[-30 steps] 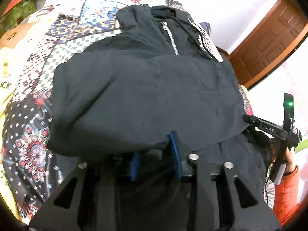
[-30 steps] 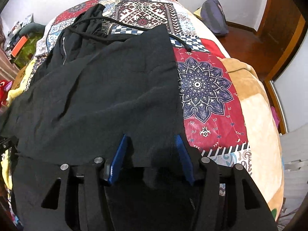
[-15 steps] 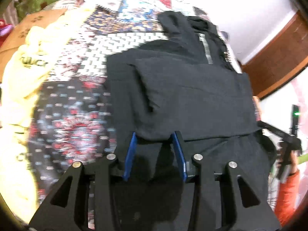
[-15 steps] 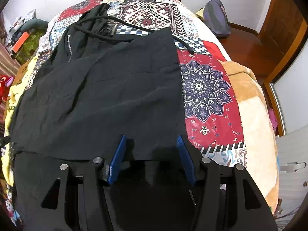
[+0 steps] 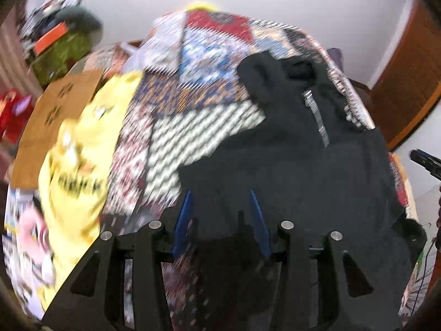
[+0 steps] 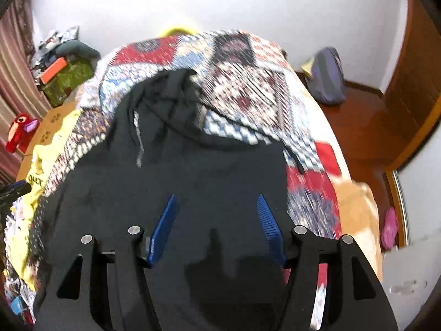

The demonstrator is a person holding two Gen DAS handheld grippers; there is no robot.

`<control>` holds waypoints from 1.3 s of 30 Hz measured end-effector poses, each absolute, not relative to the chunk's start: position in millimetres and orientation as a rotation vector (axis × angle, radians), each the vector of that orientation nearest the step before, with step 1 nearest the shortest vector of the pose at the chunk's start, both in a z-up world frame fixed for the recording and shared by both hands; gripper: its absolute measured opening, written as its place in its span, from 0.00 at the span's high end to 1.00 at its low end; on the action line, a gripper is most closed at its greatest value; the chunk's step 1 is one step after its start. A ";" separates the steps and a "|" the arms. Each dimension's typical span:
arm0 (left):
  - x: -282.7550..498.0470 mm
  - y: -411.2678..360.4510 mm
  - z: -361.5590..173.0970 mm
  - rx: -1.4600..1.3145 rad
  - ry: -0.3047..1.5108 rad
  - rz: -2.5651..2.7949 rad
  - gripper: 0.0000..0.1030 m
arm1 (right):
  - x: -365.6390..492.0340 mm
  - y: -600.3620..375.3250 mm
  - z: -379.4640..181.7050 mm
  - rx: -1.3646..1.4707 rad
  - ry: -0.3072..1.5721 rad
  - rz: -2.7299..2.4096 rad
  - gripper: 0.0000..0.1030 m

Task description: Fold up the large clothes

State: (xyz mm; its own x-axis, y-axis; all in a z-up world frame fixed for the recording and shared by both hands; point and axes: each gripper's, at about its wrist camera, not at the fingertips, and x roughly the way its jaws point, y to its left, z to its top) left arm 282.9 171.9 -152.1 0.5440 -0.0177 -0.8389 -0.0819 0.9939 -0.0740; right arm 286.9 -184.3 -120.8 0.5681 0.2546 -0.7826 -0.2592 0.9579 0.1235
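Hoodie [image 6: 193,187] lengthwise on quilt [image 6: 248,82], hood far; both tongs [image 5: 220,201] [image 6: 217,204] parted, empty.

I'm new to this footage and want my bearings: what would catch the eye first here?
A large black zip-front hooded garment lies spread across the middle of a bright patchwork quilt covering the bed. Both blue-padded grippers, the left gripper and the right gripper, hang open just above its near edge, jaws having just been opening with nothing pinched. A yellow printed cloth lies on the quilt's left side.
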 end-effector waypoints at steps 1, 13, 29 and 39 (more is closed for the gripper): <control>293.0 165.9 -147.5 -0.102 0.985 0.020 0.55 | 293.6 -179.0 -117.6 -0.006 0.910 0.315 0.45; 428.1 102.6 -136.5 -0.035 0.964 -0.099 0.51 | 387.6 -124.0 -114.2 0.032 0.927 0.393 0.45; 562.6 98.8 -215.2 -0.195 1.104 -0.031 0.51 | 510.4 -85.3 -175.6 0.191 1.109 0.337 0.44; 561.9 103.8 -235.3 -0.187 1.088 -0.020 0.90 | 495.3 -85.3 -183.7 0.134 1.019 0.357 0.82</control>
State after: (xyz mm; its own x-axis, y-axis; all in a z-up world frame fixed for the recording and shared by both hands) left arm 561.9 103.8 -235.3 0.4653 -0.1080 -0.8785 -0.0761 0.9840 -0.1613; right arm 495.3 -85.3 -183.7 0.4724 0.3520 -0.8080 -0.2287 0.9344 0.2733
